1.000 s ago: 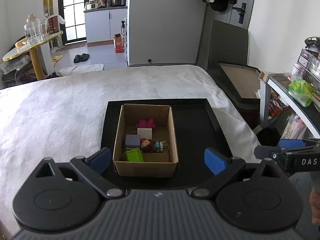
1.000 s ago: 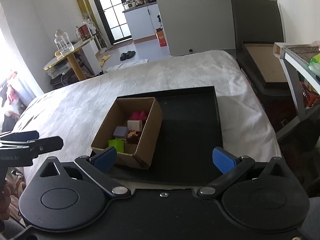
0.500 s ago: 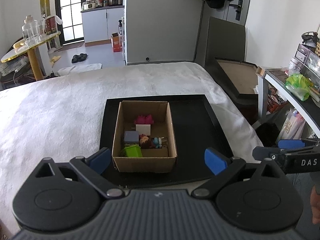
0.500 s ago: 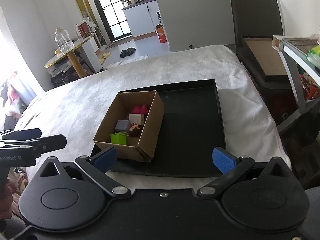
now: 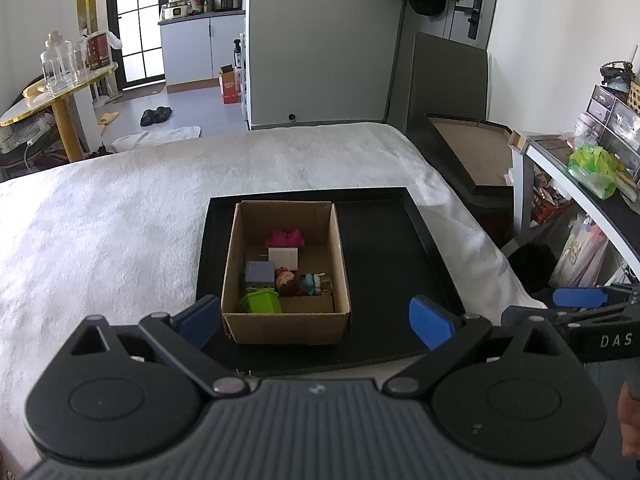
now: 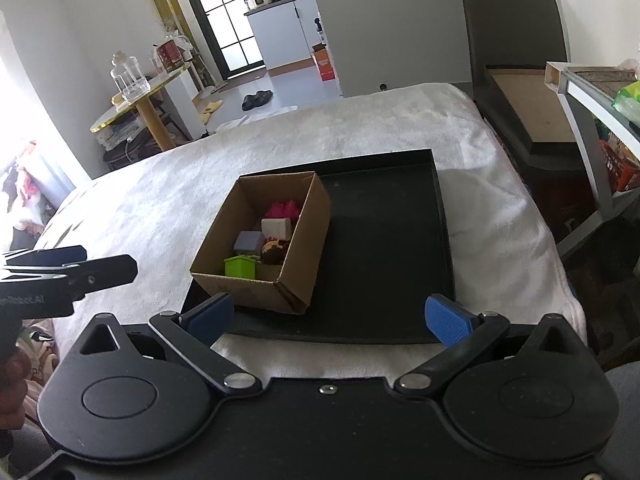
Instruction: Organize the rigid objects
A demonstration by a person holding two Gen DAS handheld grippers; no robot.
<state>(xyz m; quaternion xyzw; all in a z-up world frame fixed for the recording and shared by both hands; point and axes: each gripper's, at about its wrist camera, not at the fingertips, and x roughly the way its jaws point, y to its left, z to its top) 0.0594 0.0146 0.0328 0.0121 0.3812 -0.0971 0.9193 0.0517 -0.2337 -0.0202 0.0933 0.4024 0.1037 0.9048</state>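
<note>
Bright daylight from glazed door [image 5: 138, 20], blown-out glare at left edge, fisheye-bent edges, sharp focus

- A bed [image 5: 120, 216] under a white fleecy blanket fills the foreground.
- Beyond its far end stands a grey partition wall [image 5: 320, 40], with grey floor [image 5: 192, 108] to the left of it.
- Black slippers [image 5: 156, 115] lie on that floor near an orange carton [image 5: 229, 87].
- A round yellow table [image 5: 56, 92] at left bears a clear glass bottle [image 5: 58, 62].
- White kitchen cabinets [image 5: 200, 50] stand beside a dark-framed glazed door [image 5: 138, 20], bright with daylight.
- A cluttered shelf [image 5: 580, 184] lines the right wall.
</note>
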